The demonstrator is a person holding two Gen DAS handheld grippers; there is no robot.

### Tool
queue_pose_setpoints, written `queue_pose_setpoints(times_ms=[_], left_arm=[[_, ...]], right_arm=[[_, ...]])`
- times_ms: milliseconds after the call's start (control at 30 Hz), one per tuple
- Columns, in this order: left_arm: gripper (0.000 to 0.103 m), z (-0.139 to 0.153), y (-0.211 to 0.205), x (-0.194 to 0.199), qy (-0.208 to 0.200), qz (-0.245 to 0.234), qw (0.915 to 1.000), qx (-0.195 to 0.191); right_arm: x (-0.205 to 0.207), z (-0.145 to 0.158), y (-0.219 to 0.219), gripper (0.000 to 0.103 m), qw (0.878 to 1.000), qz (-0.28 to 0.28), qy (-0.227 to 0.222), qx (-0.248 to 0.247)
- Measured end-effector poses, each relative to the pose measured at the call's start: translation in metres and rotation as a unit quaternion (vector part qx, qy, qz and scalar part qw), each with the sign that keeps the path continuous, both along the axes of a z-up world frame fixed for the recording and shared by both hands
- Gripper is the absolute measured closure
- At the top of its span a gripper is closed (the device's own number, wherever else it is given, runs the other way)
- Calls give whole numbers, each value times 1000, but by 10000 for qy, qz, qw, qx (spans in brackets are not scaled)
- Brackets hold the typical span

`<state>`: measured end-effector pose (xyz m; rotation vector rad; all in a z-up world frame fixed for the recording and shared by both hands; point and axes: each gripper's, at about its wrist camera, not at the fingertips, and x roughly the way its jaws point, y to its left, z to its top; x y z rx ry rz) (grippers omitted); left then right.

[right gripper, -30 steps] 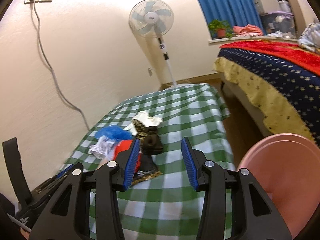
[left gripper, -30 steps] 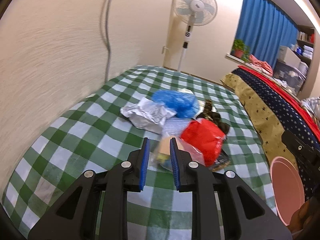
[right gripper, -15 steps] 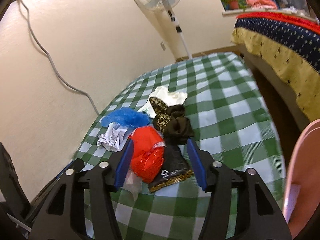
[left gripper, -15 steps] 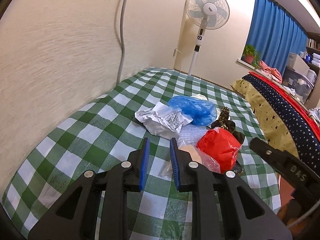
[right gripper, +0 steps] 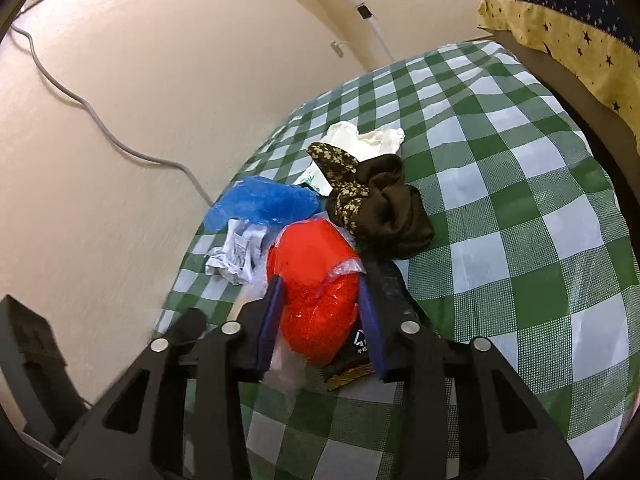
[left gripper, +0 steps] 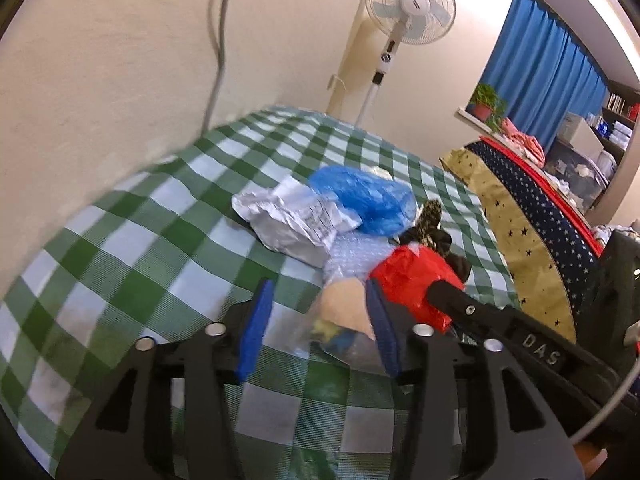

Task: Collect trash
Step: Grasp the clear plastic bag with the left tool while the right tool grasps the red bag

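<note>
A heap of trash lies on the green checked tablecloth (left gripper: 120,280). My right gripper (right gripper: 322,320) straddles the red plastic bag (right gripper: 316,292); its jaws are closing and both blue pads touch the bag's sides. The bag rests on a black packet (right gripper: 360,344). My left gripper (left gripper: 318,320) sits low at the heap's near edge, its jaws opening. A clear bag with tan contents (left gripper: 344,312) lies between them, close to the right pad and apart from the left one. A right finger (left gripper: 460,304) shows against the red plastic bag (left gripper: 416,280).
Behind the red bag lie a blue plastic bag (left gripper: 364,196), a crumpled silver wrapper (left gripper: 292,220), bubble wrap (left gripper: 352,252), a dark cloth bundle (right gripper: 384,208) and a white cloth (right gripper: 360,140). The wall runs along the left. A fan (left gripper: 408,0) and a bed (left gripper: 540,220) stand beyond.
My left jaws have spread apart around the clear bag. My right gripper has dropped forward onto the red bag and narrowed on it; the pink bin has left its view.
</note>
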<state>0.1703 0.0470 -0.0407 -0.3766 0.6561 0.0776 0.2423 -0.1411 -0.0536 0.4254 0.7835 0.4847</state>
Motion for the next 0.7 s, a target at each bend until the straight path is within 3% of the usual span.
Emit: queue_pose_setpoints(times_ms=[333, 567, 700], left_arm=[[50, -16, -7, 11, 444, -266, 9986, -131], [74, -15, -11, 7, 468, -399, 9981, -55], [82, -9, -11, 3, 393, -402, 9984, 35]], right_arm=[[-9, 19, -5, 75, 9993, -17, -360, -45], [-22, 31, -16, 75, 9984, -157, -518, -190], [-33, 38, -22, 75, 9975, -232, -588, -303]])
